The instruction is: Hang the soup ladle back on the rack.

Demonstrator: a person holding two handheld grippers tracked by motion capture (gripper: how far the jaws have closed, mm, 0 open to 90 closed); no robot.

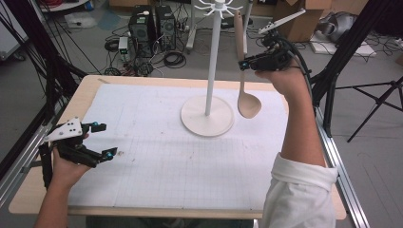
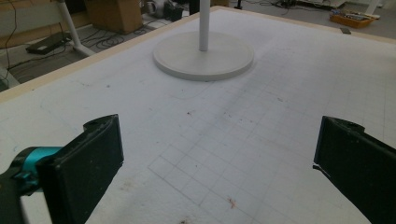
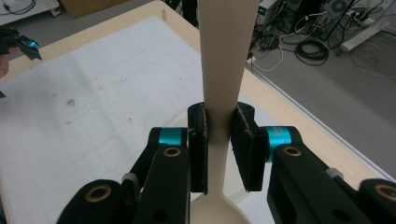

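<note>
A beige wooden spoon point(image 1: 249, 105) hangs bowl-down over the table's back right, its long handle pointing up. My right gripper point(image 1: 243, 64) is shut on the handle, held high beside the white hanging stand point(image 1: 212, 61). In the right gripper view the two pads clamp the spoon handle point(image 3: 226, 56) from both sides, with the right gripper point(image 3: 219, 140) above the stand's round base. My left gripper point(image 1: 107, 140) rests low near the table's left edge, open, with nothing between its jaws. In the left gripper view the left gripper point(image 2: 217, 154) faces the stand base point(image 2: 203, 58).
A white grid mat point(image 1: 157, 156) covers most of the wooden table point(image 1: 90, 85). The stand's hooks point(image 1: 218, 7) spread at its top. Computer towers point(image 1: 142, 26) and cables lie on the floor behind. A black tripod point(image 1: 380, 102) stands to the right.
</note>
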